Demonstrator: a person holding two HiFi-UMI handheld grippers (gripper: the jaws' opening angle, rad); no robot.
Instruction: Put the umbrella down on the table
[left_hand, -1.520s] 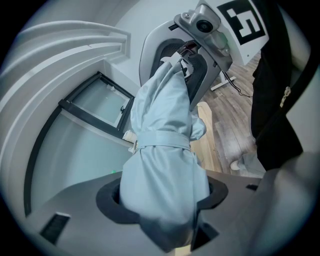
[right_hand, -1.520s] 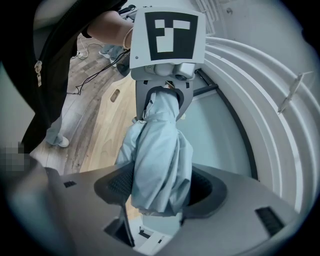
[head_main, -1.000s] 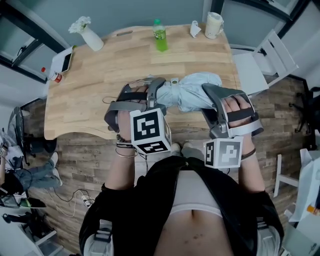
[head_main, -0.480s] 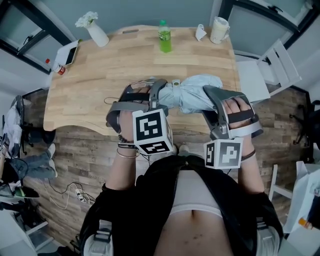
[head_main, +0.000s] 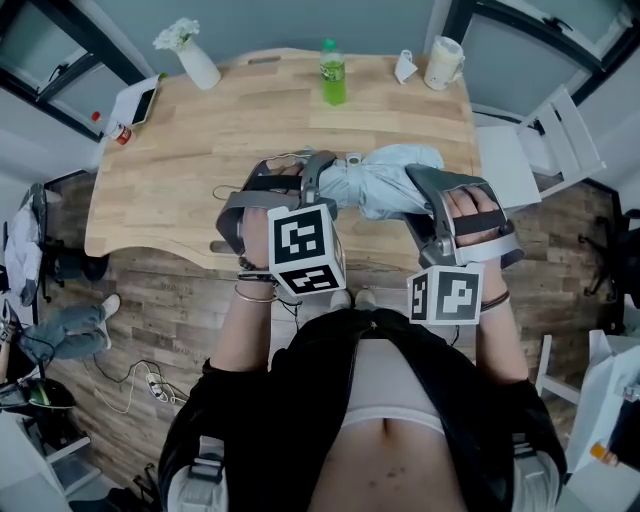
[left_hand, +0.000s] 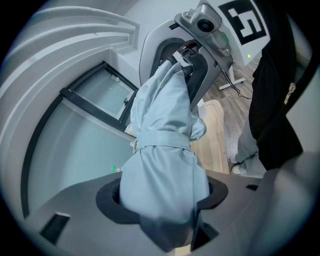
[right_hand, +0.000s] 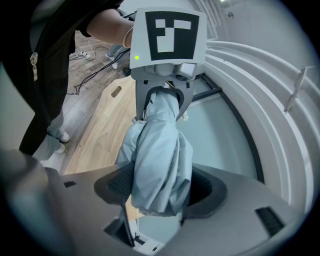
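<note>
umbrella (head_main: 385, 187) over table (head_main: 200, 160), bottle (head_main: 333, 76) behind

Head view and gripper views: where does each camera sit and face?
Head view: on the person's head, looking steeply down at table, umbrella, left gripper, right gripper; forearms, torso show.
Left gripper view: rides that gripper, faces along the umbrella to the right gripper; black top shows.
Right gripper view: rides that gripper, faces back toward the left gripper; a wrist shows.
Shared: all see the umbrella gripped at both ends.
</note>
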